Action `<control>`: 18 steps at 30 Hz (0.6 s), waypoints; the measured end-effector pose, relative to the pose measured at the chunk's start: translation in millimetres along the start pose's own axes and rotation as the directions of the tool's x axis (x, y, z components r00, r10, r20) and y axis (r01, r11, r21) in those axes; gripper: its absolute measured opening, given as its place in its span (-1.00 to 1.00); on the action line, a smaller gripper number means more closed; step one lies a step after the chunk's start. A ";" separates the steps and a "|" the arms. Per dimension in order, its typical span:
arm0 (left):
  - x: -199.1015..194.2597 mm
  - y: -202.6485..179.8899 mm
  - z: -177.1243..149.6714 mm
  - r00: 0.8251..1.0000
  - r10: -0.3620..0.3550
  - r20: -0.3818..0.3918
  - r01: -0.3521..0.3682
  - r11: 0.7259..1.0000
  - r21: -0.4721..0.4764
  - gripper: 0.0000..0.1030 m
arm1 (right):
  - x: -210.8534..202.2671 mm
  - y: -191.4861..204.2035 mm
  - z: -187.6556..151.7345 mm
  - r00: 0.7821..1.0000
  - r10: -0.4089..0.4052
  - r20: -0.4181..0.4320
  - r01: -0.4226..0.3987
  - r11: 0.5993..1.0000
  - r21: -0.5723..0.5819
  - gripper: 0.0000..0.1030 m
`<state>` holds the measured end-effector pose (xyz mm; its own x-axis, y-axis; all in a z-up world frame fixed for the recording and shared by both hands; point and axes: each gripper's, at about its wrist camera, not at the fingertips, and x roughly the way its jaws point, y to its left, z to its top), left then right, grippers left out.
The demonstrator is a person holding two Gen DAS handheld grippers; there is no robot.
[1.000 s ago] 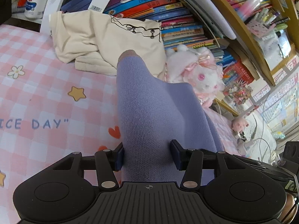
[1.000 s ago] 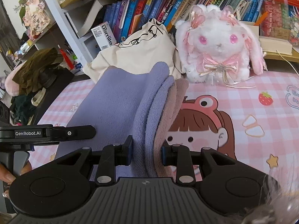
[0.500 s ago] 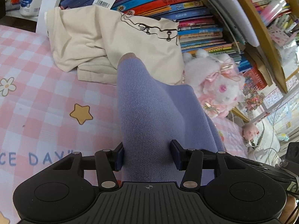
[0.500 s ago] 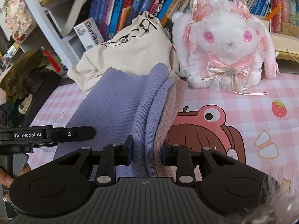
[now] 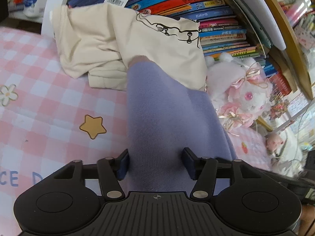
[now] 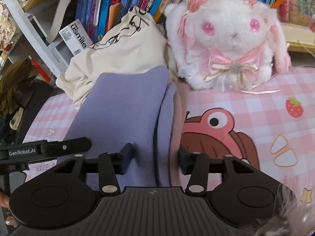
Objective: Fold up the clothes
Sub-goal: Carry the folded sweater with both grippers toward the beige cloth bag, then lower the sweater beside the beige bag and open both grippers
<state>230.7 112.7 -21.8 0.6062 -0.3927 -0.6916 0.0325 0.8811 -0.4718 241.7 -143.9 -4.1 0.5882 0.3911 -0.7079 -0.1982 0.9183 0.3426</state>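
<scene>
A folded lilac knit garment (image 5: 163,108) lies on the pink checked mat (image 5: 39,108), running away from me toward the bookshelf. My left gripper (image 5: 155,163) straddles its near end; its jaws are opening, and the cloth bulges between the pads without being pinched. In the right wrist view the same lilac garment (image 6: 126,106) shows stacked layers with a dusty pink layer (image 6: 178,118) on its right edge. My right gripper (image 6: 155,159) straddles that layered edge; its jaws are opening too, and both pads stand clear of the cloth.
A cream printed garment (image 5: 110,45) is heaped just beyond the lilac one, against rows of books (image 5: 196,4). A white and pink plush bunny (image 6: 230,39) sits to the right. The black body of the left hand's tool (image 6: 45,149) crosses the right view's left edge.
Both grippers slid forward toward the shelf with the lilac garment, then their jaws spread apart, the right pair much more, letting go of the cloth.
</scene>
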 end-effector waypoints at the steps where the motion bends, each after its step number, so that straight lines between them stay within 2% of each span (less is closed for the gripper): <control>1: -2.1 -2.4 -1.0 1.000 0.012 0.005 -0.012 1.000 0.016 0.17 | -2.9 -0.1 -0.3 1.000 -0.005 0.011 0.005 1.000 -0.002 0.28; 5: -15.1 -12.0 -8.2 0.998 0.050 0.039 -0.053 0.997 0.064 0.20 | -16.2 0.8 -4.7 0.999 -0.010 0.049 0.012 0.999 -0.036 0.36; 8: -27.4 -22.9 -20.9 0.993 0.086 0.080 -0.095 0.989 0.110 0.35 | -27.4 3.4 -14.6 0.996 -0.030 0.081 0.036 0.996 -0.085 0.43; 11: -39.4 -35.8 -36.6 0.986 0.120 0.116 -0.138 0.977 0.164 0.39 | -40.7 5.1 -29.9 0.992 -0.047 0.117 0.061 0.991 -0.119 0.54; 15: -52.4 -51.1 -60.0 0.974 0.163 0.158 -0.196 0.955 0.223 0.59 | -59.3 7.7 -56.3 0.978 -0.096 0.183 0.128 0.978 -0.168 0.71; 18: -61.9 -60.8 -79.0 0.962 0.195 0.192 -0.235 0.947 0.219 0.66 | -71.0 5.2 -74.0 0.972 -0.124 0.198 0.160 0.971 -0.178 0.76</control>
<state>128.4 62.6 6.5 0.7422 -0.1556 -0.6518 0.0622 0.9845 -0.1642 140.9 -162.4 2.2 0.7518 0.2543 -0.6084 -0.2377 0.9651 0.1096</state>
